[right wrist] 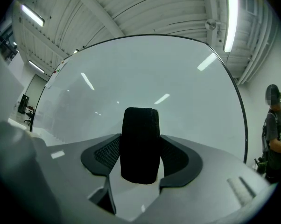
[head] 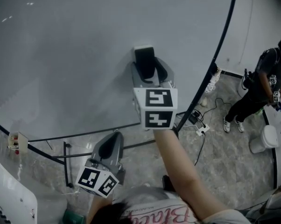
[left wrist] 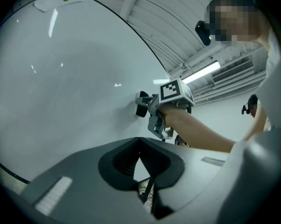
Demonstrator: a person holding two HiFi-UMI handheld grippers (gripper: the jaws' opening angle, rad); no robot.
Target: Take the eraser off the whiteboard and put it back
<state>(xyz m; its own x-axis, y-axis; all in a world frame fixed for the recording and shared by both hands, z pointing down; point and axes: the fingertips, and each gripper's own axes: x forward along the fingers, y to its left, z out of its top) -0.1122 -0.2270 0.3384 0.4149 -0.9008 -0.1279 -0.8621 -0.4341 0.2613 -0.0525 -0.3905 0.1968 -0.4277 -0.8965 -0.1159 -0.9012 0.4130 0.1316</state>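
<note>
The black eraser (head: 144, 63) is clamped between the jaws of my right gripper (head: 147, 68), which is shut on it and holds it against or just off the whiteboard (head: 75, 55). In the right gripper view the eraser (right wrist: 140, 144) stands upright between the two pads, in front of the white board (right wrist: 145, 73). The left gripper view shows the eraser (left wrist: 142, 104) at the board's surface from the side. My left gripper (head: 110, 146) hangs lower, near the board's bottom edge, shut with nothing in it (left wrist: 140, 164).
The whiteboard's black frame (head: 215, 59) curves down at the right. A person in dark clothes (head: 257, 90) stands on the floor at the far right beside a white bucket (head: 264, 139). Cables and a power strip (head: 199, 125) lie on the marble floor.
</note>
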